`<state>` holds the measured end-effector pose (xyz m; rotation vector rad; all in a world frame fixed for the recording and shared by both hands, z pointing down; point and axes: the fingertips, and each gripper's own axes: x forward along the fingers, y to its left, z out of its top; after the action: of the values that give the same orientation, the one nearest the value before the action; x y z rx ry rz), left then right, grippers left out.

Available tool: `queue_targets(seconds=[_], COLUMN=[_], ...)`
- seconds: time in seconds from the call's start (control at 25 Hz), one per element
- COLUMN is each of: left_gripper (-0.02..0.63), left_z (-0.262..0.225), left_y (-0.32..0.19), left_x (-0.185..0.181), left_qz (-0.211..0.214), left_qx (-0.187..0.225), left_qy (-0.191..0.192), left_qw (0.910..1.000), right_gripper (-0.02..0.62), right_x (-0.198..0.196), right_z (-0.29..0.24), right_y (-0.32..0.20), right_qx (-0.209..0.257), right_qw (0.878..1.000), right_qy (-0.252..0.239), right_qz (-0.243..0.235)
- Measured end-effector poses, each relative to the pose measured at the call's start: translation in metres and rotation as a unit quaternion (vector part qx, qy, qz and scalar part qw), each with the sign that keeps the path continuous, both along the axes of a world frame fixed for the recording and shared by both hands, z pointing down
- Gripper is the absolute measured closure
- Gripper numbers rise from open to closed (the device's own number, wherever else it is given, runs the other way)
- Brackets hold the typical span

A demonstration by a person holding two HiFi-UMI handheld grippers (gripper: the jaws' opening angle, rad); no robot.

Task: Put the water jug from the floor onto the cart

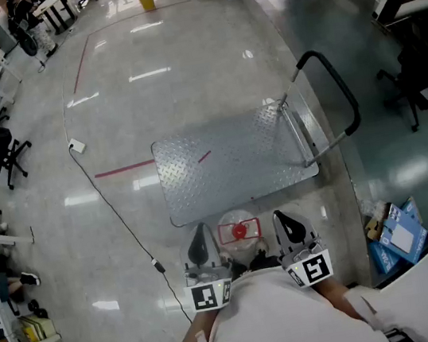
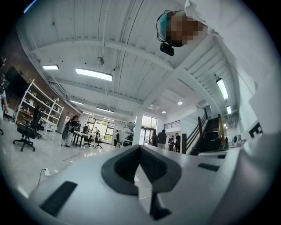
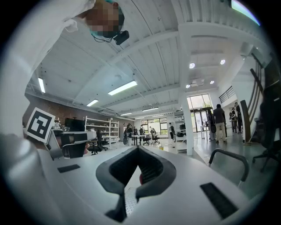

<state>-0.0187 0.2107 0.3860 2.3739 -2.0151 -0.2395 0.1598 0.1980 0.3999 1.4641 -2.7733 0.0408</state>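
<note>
In the head view the water jug (image 1: 240,234) is seen from above, clear with a red cap, standing just in front of the near edge of the cart (image 1: 229,164). The cart is a low flatbed with a bare diamond-plate deck and a black handle (image 1: 338,90) at its right end. My left gripper (image 1: 202,240) is beside the jug on the left and my right gripper (image 1: 285,226) on the right, both with jaws together. The left gripper view (image 2: 141,151) shows shut jaws and the hall beyond. In the right gripper view (image 3: 138,151) a bit of red shows through the shut jaws, with the cart handle (image 3: 228,158) at the right.
A black cable (image 1: 116,214) runs across the floor left of the cart from a white power strip (image 1: 75,145). Red tape (image 1: 125,169) marks the floor. Blue boxes (image 1: 397,234) lie at the right by a white table edge. Office chairs (image 1: 2,155) stand at both sides.
</note>
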Motion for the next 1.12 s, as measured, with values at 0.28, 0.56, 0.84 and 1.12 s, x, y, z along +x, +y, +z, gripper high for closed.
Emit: queue_targets(seconds=[0.28, 0.56, 0.84, 1.12], left_gripper=[0.603, 0.603, 0.603, 0.603], left_z=[0.001, 0.001, -0.003, 0.003], left_y=[-0.005, -0.005, -0.004, -0.012], left_x=[0.001, -0.002, 0.001, 0.002], left_qz=[-0.003, -0.004, -0.001, 0.0], left_qx=[0.003, 0.002, 0.004, -0.005], left_qy=[0.0, 0.001, -0.001, -0.001], left_qw=[1.0, 1.0, 1.0, 1.0], right_gripper=[0.584, 0.584, 0.583, 0.583], right_x=[0.003, -0.001, -0.006, -0.017], right_z=[0.0, 0.002, 0.014, 0.046], right_y=[-0.005, -0.005, -0.006, -0.016], right_qx=[0.005, 0.002, -0.013, -0.043], right_qw=[1.0, 1.0, 1.0, 0.998], right_qy=[-0.004, -0.003, 0.001, 0.025], right_qz=[-0.001, -0.006, -0.015, -0.024])
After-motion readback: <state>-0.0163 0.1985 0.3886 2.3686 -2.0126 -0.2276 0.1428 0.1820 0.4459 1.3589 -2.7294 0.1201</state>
